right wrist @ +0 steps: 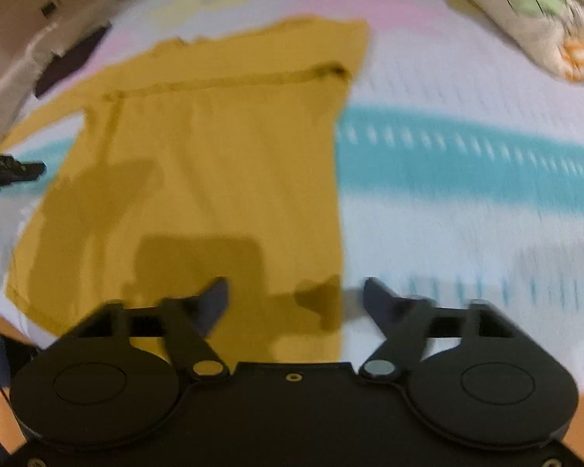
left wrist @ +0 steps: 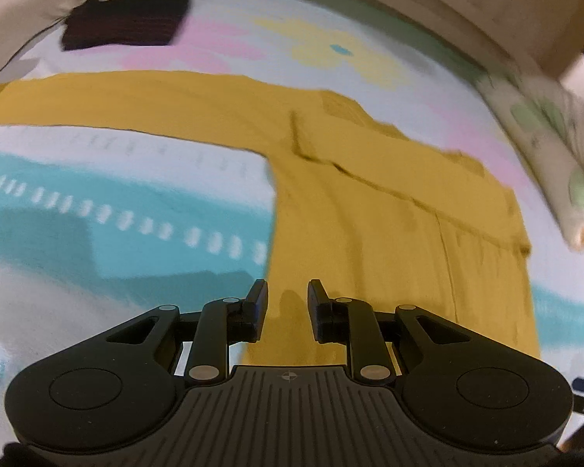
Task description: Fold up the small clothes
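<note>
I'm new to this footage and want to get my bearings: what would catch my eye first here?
The mustard-yellow shirt dominates, spread flat on a pastel bedsheet with teal bands and a yellow flower. Both black grippers hover open at its near edge: the left gripper narrowly parted, the right gripper spread wide. A dark folded cloth lies at the far left of the sheet.

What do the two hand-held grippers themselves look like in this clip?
Both are matte black plastic. The left hand-held gripper has a ribbed base, two round side discs, silver pivot pins and flat pads. The right hand-held gripper has a smooth base, the same discs and tapered fingers. No cables visible.
</note>
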`<action>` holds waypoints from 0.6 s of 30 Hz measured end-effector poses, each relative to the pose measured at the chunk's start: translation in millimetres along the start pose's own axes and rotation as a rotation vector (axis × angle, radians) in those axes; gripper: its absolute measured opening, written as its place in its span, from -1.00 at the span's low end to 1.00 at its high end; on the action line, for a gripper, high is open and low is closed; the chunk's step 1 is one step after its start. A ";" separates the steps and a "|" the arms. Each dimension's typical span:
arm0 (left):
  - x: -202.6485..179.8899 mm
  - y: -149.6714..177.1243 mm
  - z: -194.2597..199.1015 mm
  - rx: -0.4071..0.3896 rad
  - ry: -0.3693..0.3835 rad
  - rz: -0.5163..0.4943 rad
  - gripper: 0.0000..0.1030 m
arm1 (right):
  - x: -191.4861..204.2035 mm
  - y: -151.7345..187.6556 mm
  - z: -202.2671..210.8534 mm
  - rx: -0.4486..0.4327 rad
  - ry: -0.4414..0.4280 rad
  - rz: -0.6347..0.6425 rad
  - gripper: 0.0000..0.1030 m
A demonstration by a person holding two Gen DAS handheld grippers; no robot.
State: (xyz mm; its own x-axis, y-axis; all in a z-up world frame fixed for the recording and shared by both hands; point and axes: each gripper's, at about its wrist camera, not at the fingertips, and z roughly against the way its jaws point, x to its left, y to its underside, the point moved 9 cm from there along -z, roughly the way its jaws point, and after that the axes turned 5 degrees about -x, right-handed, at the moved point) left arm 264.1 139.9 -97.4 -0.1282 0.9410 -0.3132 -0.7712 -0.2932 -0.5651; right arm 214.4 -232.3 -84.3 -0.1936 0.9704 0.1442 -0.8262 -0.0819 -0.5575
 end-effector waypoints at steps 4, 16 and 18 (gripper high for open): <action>23.3 -21.4 -5.2 -0.018 -0.025 0.082 -0.04 | 16.7 -38.5 -22.7 -0.041 -0.026 -0.020 0.71; 110.2 -92.1 -20.0 -0.138 -0.131 0.297 0.37 | 65.9 -123.0 -81.8 -0.096 -0.130 -0.075 0.99; 132.4 -99.5 -22.3 -0.151 -0.143 0.342 0.47 | 72.0 -126.7 -89.5 -0.094 -0.150 -0.090 0.99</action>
State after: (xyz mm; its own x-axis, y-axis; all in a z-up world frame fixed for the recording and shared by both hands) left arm 337.8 289.8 -99.7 -0.4556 0.7958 -0.3988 -0.5703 -0.6050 -0.5557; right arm 352.5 -131.8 -76.4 -0.2039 0.9275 0.3134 -0.7917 0.0322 -0.6101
